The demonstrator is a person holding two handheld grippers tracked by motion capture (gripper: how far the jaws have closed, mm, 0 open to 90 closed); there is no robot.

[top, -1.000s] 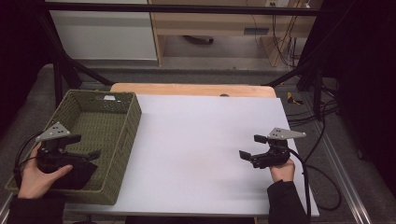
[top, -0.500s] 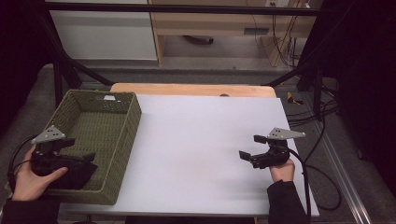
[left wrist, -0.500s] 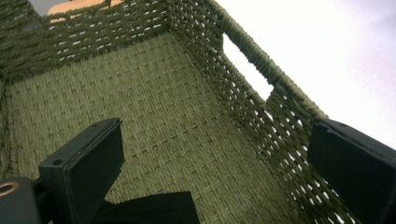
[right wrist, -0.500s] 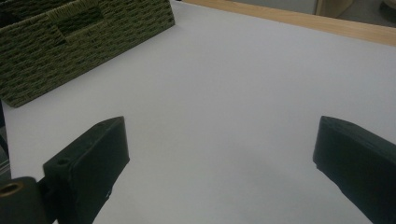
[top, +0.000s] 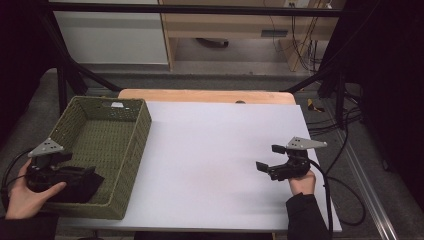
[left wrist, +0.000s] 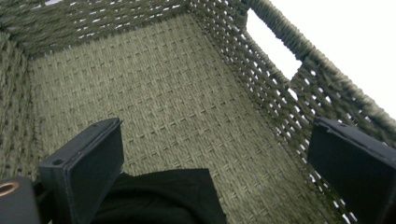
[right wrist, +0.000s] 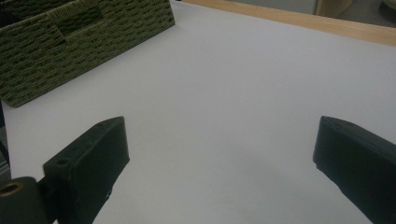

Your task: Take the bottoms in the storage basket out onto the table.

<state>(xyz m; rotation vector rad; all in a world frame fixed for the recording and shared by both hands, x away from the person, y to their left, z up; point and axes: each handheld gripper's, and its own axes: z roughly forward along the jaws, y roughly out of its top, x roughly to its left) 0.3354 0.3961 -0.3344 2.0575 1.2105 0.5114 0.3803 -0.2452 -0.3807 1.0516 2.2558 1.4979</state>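
Observation:
A green woven basket (top: 145, 125) stands on the left of the white table (top: 215, 150). A black cloth (top: 82, 189) lies on the basket floor at its near end. My left gripper (top: 87, 172) hovers open just over the cloth, at the basket's near-left corner. In the left gripper view the jaws stand wide apart (left wrist: 224, 135), with the cloth (left wrist: 163, 198) below them and the basket wall (left wrist: 280, 70) to the right. My right gripper (top: 266, 157) is held open above the bare table at the right, nothing between its jaws (right wrist: 222, 126). The basket (right wrist: 70, 42) sits far off to its left.
A wooden board (top: 200, 95) runs along the table's far edge. Cables (top: 345, 165) trail off the right side beside a metal rail. Black frame posts (top: 62, 85) stand behind the basket.
My left gripper has drawn back to the left and slightly toward the person, over the basket's near end. The cloth stays in the basket. The right gripper has not moved.

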